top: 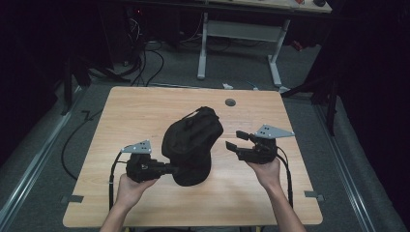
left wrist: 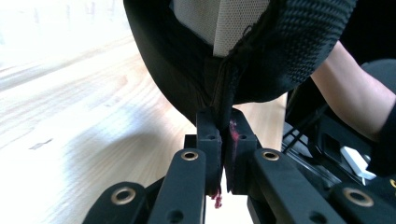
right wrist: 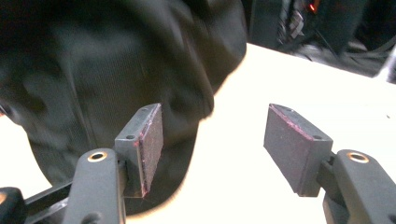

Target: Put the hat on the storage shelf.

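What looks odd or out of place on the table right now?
Little stands out. The black bag sits slumped and lopsided mid-table, its lower edge pinched and lifted by the left gripper, showing pale lining. The right gripper is open beside it, holding nothing. No spills or visible damage.

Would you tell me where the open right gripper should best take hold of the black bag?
Probably the bag's right-hand edge, approached level from the right. The right gripper already faces that side with jaws apart, while the left gripper pinches the seam on the opposite edge, so the two grips would balance.
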